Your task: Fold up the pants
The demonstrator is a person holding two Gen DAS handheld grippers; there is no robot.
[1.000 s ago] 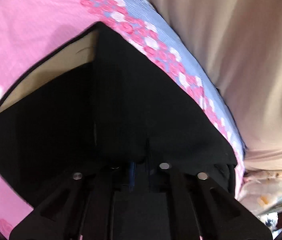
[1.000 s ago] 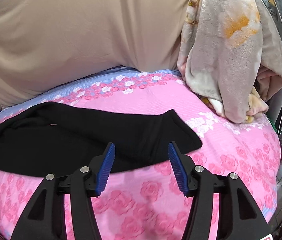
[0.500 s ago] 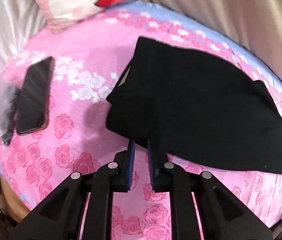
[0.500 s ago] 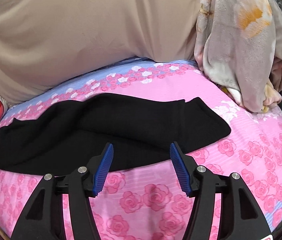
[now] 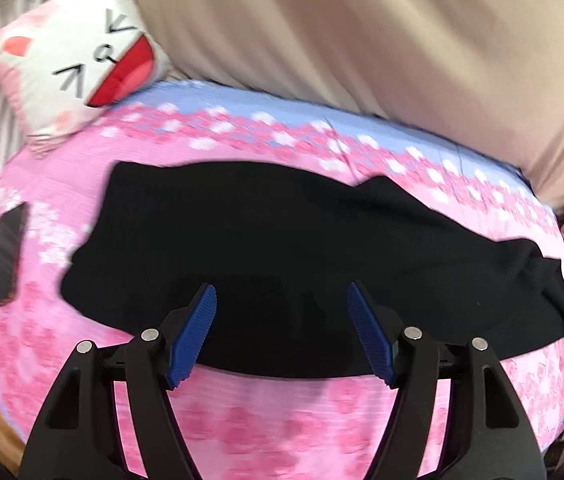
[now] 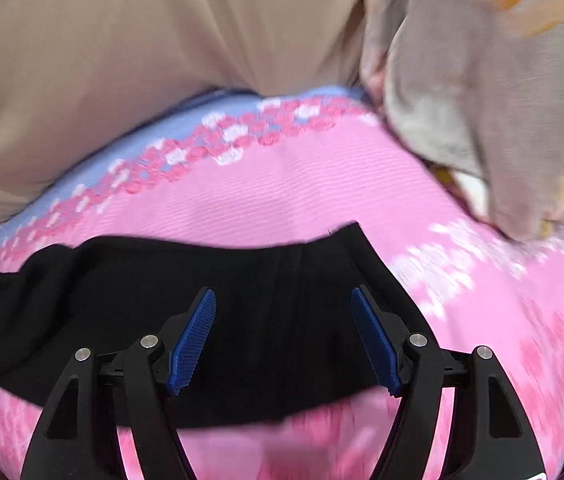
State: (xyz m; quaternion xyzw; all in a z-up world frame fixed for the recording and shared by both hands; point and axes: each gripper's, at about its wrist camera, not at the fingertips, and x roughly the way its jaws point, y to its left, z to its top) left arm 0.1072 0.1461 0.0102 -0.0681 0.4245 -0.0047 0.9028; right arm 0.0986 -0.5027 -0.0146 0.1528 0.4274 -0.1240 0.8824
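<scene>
Pink sheet [image 5: 282, 416] lies bare before the pants' [image 5: 301, 248] near edge. Left gripper [image 5: 282, 332] and right gripper [image 6: 282, 336], both spread, apparently hover over it.

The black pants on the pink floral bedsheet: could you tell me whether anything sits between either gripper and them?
Nothing visible does. The left gripper and right gripper both hang open directly over the black pants, with no other item between.
</scene>
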